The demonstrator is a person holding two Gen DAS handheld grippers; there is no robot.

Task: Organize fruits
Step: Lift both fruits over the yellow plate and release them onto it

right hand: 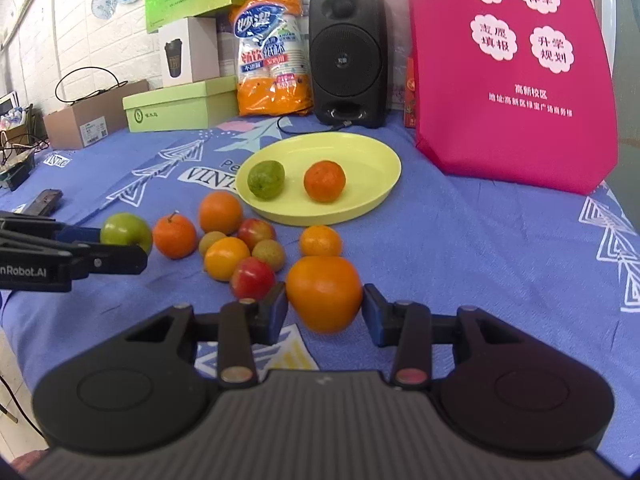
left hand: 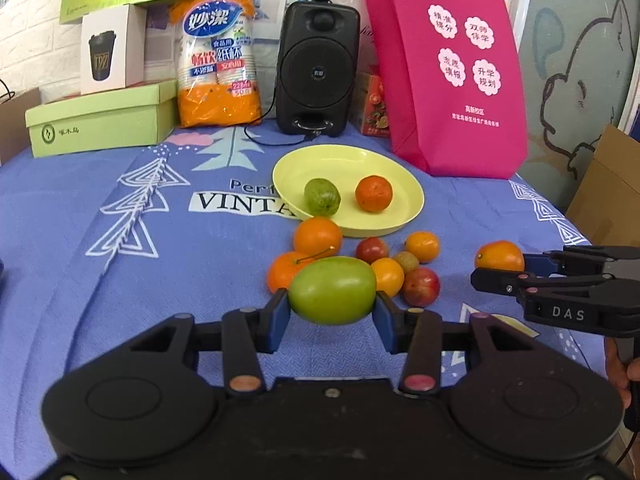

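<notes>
We have both loads picked: the left hand-held gripper (left hand: pixel 332 312) clamps a green fruit (left hand: pixel 332 290), the right hand-held gripper (right hand: pixel 325 310) an orange (right hand: pixel 324 292) (both just above the counter (right hand: pixel 480 240)). Next, we judge, carry them to the yellow plate (right hand: pixel 372 152).

A smooth green fruit (left hand: pixel 332 290) sits clamped between the left jaws, and a large orange (right hand: pixel 324 292) between the right jaws. Farther back, a yellow plate (left hand: pixel 372 162) holds a rough green fruit (left hand: pixel 322 197) left of a dark orange (left hand: pixel 373 193). Small oranges and reddish fruits (left hand: pixel 421 286) cluster on the blue-clothed table just near of it.
</notes>
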